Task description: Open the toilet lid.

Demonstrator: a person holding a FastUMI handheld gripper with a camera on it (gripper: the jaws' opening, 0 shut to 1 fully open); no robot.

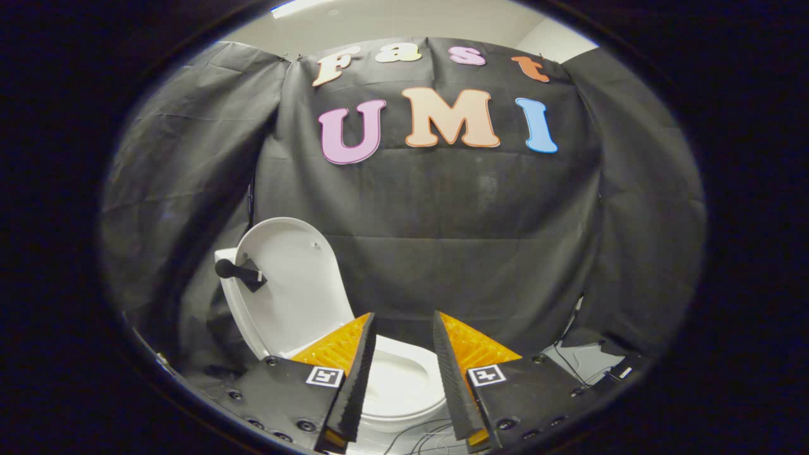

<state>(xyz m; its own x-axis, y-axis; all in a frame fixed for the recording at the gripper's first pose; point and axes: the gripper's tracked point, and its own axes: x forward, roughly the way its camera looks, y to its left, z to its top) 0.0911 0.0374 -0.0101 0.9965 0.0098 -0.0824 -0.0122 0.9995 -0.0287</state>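
A white toilet stands just ahead of my fingers. Its lid (292, 281) is raised upright, leaning back to the left toward the black cloth. A black knob handle (237, 272) sticks out from the lid's left edge. The open bowl and seat (401, 382) show between and below my fingers. My gripper (404, 322) is open, its fingers spread apart with nothing between them, hovering above the bowl and to the right of the lid, touching neither.
Black cloth walls close in the booth behind and on both sides of the toilet. Thin cables (420, 436) lie on the pale floor below the bowl. More cables and a small dark device (616, 373) sit on the floor at the right.
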